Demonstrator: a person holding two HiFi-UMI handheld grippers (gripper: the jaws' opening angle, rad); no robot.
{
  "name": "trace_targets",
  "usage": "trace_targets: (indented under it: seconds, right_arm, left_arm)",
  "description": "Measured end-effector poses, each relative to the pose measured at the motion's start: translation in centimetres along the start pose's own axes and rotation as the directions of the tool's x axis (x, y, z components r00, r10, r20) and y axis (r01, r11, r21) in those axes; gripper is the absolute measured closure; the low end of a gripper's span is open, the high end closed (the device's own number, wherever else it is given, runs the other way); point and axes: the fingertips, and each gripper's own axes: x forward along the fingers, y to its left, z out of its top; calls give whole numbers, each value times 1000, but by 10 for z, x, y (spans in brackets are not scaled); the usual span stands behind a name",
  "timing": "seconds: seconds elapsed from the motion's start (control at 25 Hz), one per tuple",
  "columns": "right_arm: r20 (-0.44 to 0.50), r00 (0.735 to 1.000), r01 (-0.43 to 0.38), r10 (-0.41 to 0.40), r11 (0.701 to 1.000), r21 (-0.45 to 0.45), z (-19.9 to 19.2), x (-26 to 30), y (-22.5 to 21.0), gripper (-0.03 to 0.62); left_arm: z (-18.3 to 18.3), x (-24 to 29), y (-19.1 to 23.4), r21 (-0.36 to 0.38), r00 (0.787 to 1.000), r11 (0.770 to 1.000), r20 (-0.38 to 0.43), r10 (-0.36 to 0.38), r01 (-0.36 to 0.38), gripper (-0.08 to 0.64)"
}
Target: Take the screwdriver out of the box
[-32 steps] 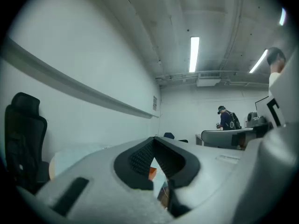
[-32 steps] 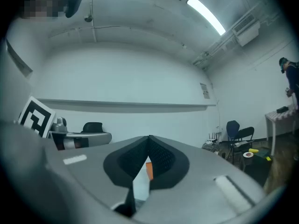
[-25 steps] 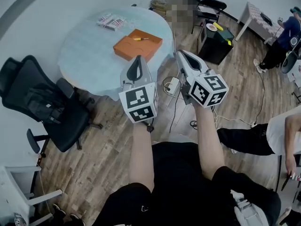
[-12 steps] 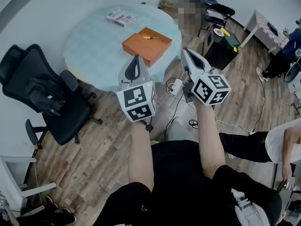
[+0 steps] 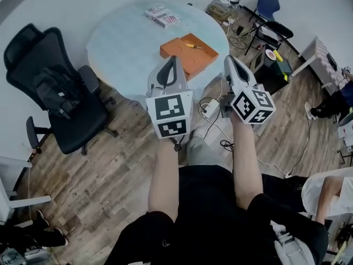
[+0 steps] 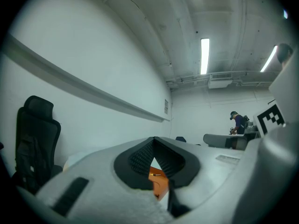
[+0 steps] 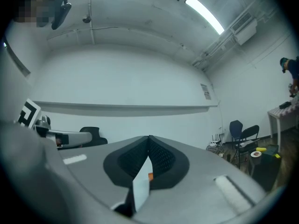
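Observation:
An open orange box (image 5: 190,53) lies on the round pale-blue table (image 5: 127,48), near its right edge. A screwdriver (image 5: 194,46) with a yellow handle rests inside it. My left gripper (image 5: 172,60) is shut and empty, its tip over the table's near edge just short of the box. Held level over the floor, my right gripper (image 5: 228,59) is shut and empty to the right of the table. In the left gripper view the box (image 6: 159,181) shows through the slit below the closed tips of the left gripper (image 6: 154,141). The right gripper (image 7: 149,138) points at the far wall.
A black office chair (image 5: 60,98) stands left of the table. Two small card packs (image 5: 162,16) lie at the table's far side. A power strip (image 5: 209,108) and cables lie on the wood floor. Chairs (image 5: 270,15) and a person (image 5: 331,101) are at the right.
Both grippers have come forward toward the table, still shut. The table and the orange box now sit closer and more to the right in the head view.

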Motion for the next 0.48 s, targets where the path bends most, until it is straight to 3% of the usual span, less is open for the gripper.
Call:
trace_targets:
  seconds: [0.28, 0.48]
  right_arm:
    - [23, 1000, 13, -14, 998, 55, -8, 25, -33, 581]
    - [-10, 997, 72, -72, 995, 73, -34, 38, -89, 581]
  left_arm:
    - [-20, 35, 4, 9, 998, 1000, -54, 11, -11, 558]
    - [-57, 86, -9, 5, 993, 1000, -115, -10, 10, 558]
